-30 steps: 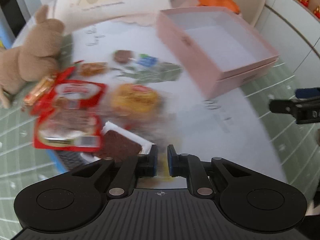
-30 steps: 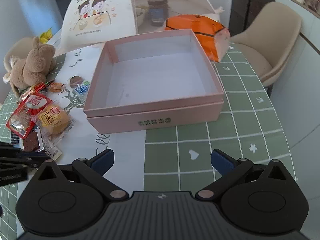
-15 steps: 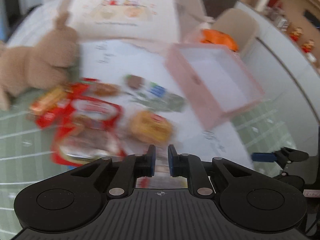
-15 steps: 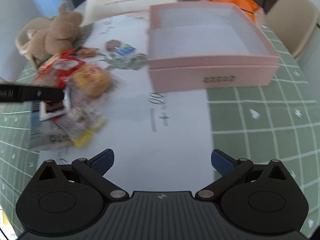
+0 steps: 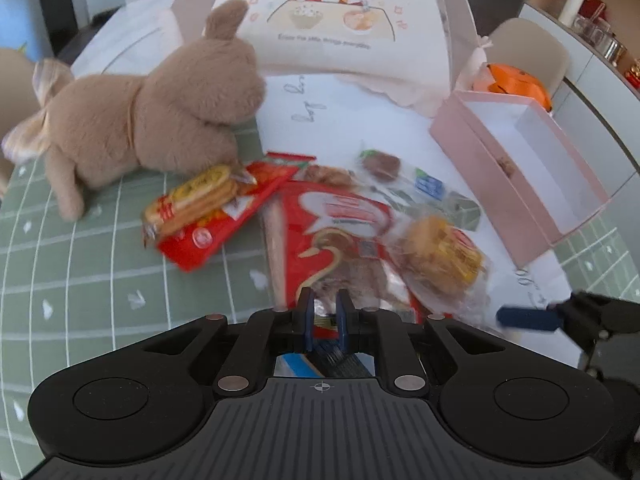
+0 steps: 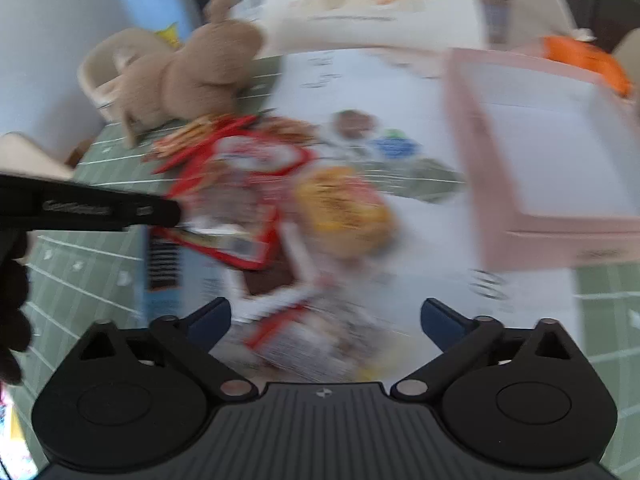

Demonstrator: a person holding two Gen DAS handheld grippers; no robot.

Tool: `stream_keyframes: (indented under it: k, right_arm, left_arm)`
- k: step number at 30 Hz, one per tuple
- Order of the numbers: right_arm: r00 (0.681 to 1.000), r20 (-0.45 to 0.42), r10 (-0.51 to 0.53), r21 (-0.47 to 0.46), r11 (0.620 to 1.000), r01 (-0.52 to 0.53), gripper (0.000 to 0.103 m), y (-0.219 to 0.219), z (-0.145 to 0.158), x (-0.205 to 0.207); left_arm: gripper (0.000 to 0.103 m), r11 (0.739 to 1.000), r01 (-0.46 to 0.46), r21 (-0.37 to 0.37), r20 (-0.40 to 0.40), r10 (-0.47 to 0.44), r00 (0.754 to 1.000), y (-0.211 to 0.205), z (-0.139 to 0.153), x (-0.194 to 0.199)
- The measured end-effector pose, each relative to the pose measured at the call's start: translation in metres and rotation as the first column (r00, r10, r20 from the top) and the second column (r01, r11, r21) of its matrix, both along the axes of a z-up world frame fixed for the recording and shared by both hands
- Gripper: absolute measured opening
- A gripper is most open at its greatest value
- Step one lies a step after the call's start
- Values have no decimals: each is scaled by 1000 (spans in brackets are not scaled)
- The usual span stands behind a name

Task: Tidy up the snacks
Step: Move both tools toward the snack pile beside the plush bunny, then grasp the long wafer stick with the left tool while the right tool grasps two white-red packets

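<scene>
Over the snack pile [image 5: 360, 240], near-left of pink box [image 5: 532, 168]: L gripper [image 5: 323, 314] nearly clenched, whether it nips a wrapper can't tell. R gripper [image 6: 324, 320] wide, jaws closing, nothing pinched yet. Step: picking a snack. Next: firm grip, carry right to box.
</scene>
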State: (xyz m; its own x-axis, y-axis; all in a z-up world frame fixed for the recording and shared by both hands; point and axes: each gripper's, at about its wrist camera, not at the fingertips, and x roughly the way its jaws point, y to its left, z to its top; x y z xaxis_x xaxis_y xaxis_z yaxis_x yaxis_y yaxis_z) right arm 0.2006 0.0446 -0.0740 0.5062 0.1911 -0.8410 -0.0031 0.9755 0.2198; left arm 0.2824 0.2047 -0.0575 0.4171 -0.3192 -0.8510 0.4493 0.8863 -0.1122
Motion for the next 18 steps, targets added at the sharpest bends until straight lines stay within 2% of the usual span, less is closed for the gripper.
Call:
stream_keyframes:
  k: [1, 4, 5, 8, 13, 18]
  right_arm:
    - [1000, -12, 1, -8, 1000, -1, 87, 6, -2, 3]
    - [1000, -15, 1, -35, 999, -2, 84, 18, -3, 6]
    - [1000, -15, 12, -27, 1000, -12, 82, 20, -2, 7]
    - [999, -25, 40, 1, 999, -40, 78, 24, -3, 9]
    - [997, -43, 63, 25, 998, -62, 78, 24, -5, 11]
    - [990, -56, 133, 12, 991, -132, 84, 32, -5, 20]
  left_arm:
    - [16, 1000, -13, 2, -1, 13, 1000, 3, -3, 1]
    - [16, 999, -27, -30, 2, 27, 1000, 12, -4, 3]
    - [17, 999, -33, -20, 9, 33, 999, 15, -5, 5]
    - [43, 997, -80, 9, 0, 80, 997, 22, -10, 15]
    - [45, 995, -95, 21, -15, 96, 995, 24, -9, 18]
    - [45, 995, -90, 37, -37, 91, 995, 17, -12, 22]
